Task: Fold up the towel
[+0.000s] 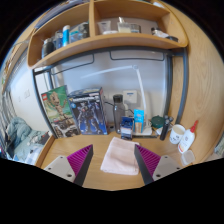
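Gripper view. The gripper is held above a wooden desk with a smooth, light-brown top. Its fingers stand spread and grip nothing; each carries a ribbed magenta pad on its inner face. Between the fingers, with a gap at either side, lies the towel: pale, soft cloth, lying as a flat, roughly rectangular piece on the desk.

Beyond the towel, along the white wall, stand a dark bottle, a small blue container and a green cup. Two glossy printed boxes lean upright near the bottle. A white spray bottle with a red tip stands apart from these. Above, a wooden shelf carries assorted small items, too small to identify.
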Demonstrator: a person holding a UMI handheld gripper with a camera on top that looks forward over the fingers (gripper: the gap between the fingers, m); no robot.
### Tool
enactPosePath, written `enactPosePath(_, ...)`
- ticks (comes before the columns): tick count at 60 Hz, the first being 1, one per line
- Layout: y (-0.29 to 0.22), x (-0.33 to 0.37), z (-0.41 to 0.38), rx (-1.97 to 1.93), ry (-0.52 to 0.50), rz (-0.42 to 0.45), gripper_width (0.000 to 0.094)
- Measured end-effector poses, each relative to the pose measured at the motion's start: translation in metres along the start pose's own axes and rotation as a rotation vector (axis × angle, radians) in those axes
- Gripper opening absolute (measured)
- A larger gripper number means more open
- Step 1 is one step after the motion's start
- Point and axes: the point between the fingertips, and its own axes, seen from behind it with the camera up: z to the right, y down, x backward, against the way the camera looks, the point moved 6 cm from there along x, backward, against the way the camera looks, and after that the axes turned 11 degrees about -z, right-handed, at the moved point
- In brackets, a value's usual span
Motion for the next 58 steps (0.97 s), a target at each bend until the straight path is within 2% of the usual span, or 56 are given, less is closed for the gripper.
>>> enactPosePath(12, 0.057, 0.068, -0.034, 0.015, 0.03, 0.009, 0.0841)
enactPosePath(26, 0.123, 0.125, -0.055, 0.025, 0.054, -0.028, 0.0844)
enactPosePath(58, 0.147, 0.177, -0.065, 0.043, 0.084, 0.027, 0.0844)
